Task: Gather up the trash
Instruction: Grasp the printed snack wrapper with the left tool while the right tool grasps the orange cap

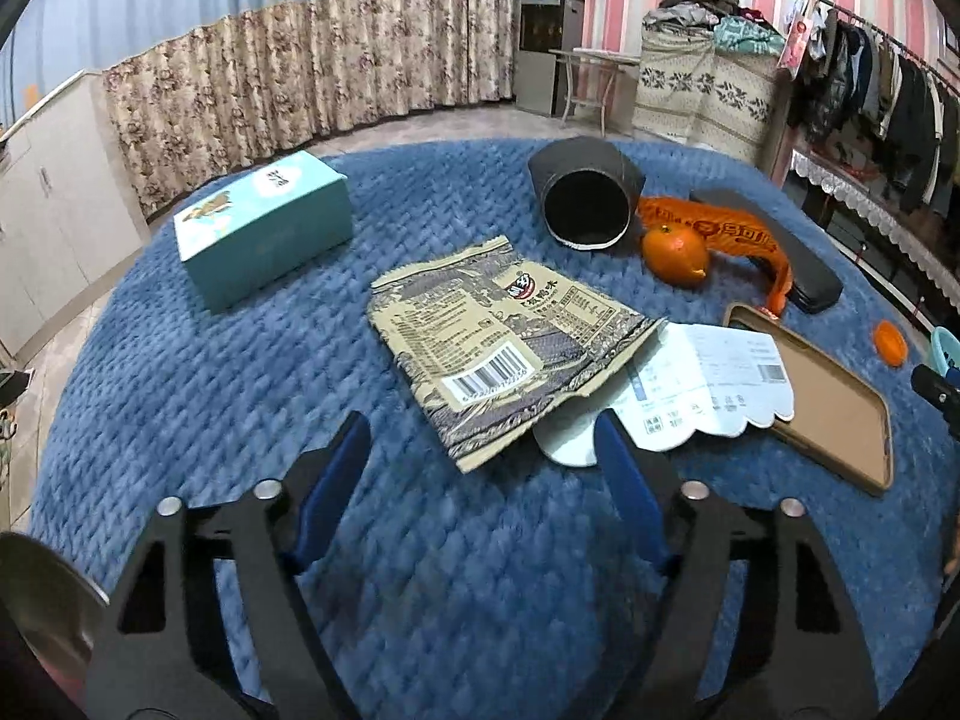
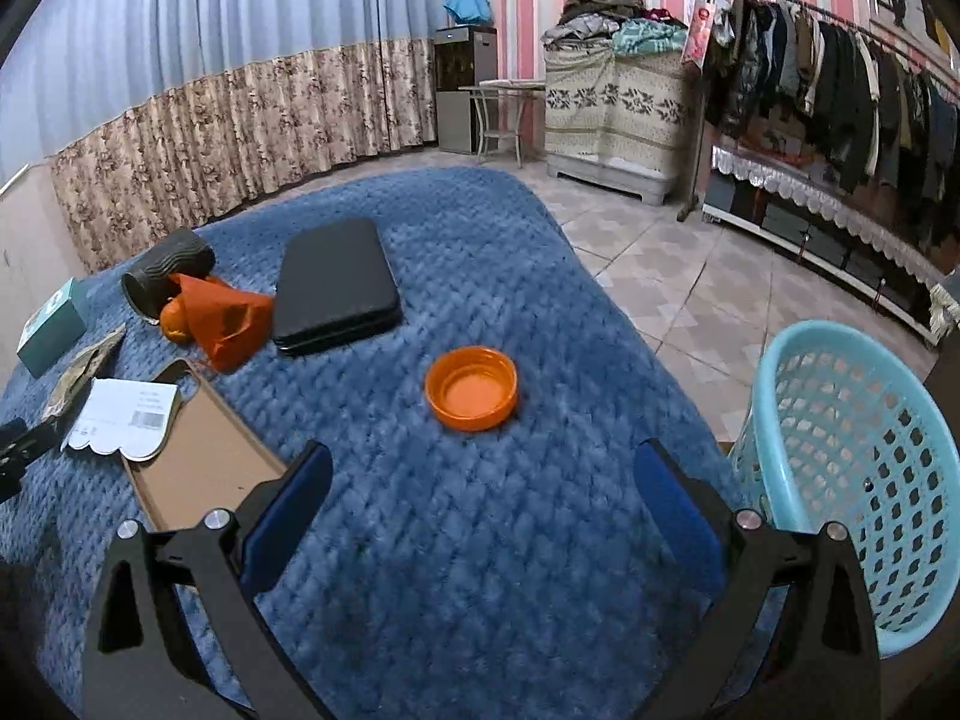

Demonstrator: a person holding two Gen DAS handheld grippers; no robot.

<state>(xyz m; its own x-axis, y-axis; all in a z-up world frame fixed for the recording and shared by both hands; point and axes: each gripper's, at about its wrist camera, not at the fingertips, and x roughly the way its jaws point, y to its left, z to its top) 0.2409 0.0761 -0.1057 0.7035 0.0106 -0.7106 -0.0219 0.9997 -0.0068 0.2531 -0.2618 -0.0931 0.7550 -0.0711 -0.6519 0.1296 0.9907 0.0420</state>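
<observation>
A tan and blue printed snack wrapper [image 1: 504,348] lies flat on the blue quilted table cover [image 1: 210,420]. My left gripper [image 1: 483,426] hovers just short of its near corner, open, with nothing between the blue pads. A white paper slip [image 1: 702,384] lies partly under the wrapper and over a brown phone case [image 1: 834,402]. An orange wrapper [image 1: 720,234] lies further back. In the right wrist view an orange bottle cap [image 2: 471,387] sits open side up, just ahead of my open right gripper [image 2: 485,450]. A light blue plastic basket [image 2: 840,468] stands beside the table on the right.
A teal box [image 1: 264,228] sits at the back left. A black cup [image 1: 585,198] lies on its side next to a tangerine [image 1: 675,252]. A flat black case [image 2: 336,288] lies behind the cap. The table's right edge drops to a tiled floor [image 2: 672,276].
</observation>
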